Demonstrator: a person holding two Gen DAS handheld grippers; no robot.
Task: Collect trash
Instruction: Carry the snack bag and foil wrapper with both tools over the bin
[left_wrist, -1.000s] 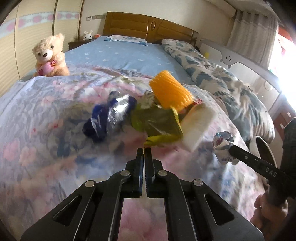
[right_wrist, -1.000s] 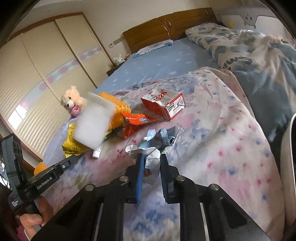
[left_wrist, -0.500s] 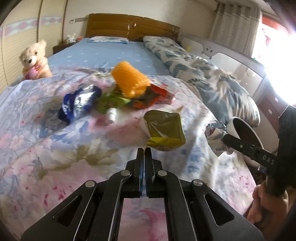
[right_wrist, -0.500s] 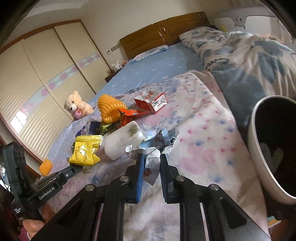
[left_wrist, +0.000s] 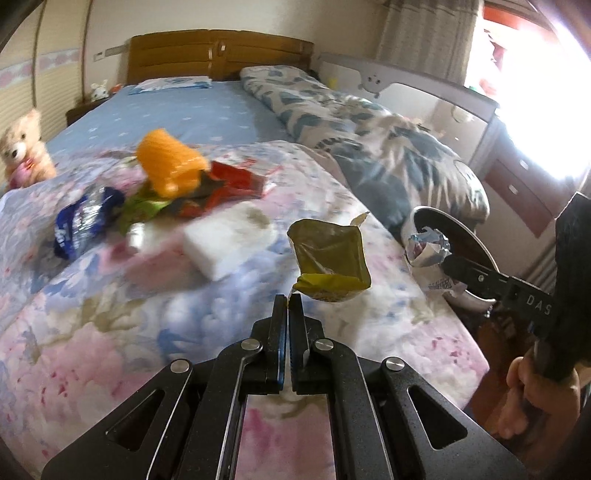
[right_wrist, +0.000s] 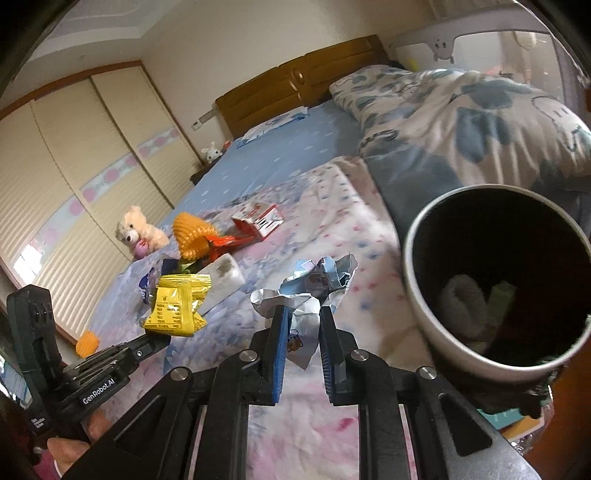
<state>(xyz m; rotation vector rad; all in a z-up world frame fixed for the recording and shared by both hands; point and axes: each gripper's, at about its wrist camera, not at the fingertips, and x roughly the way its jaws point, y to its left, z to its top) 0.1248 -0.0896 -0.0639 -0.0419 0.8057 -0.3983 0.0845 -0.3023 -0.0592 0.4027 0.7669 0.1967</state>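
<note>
Pinching a corner of the yellow crinkled snack packet (left_wrist: 330, 258), your left gripper (left_wrist: 289, 301) holds it dangling clear of the floral quilt (left_wrist: 110, 314). Your right gripper (right_wrist: 301, 314) clamps a crumpled silver-and-white foil wrapper (right_wrist: 314, 286), just left of the round grey dark-lined trash bin (right_wrist: 417, 295).

Teddy bear (right_wrist: 138, 232); blurry rabbit toy (right_wrist: 211, 150)

My left wrist cam looks down its fingers across the bed (left_wrist: 221, 302) toward the headboard; my right cam does too, closer to the bin (right_wrist: 421, 280). Both share the litter pile.
</note>
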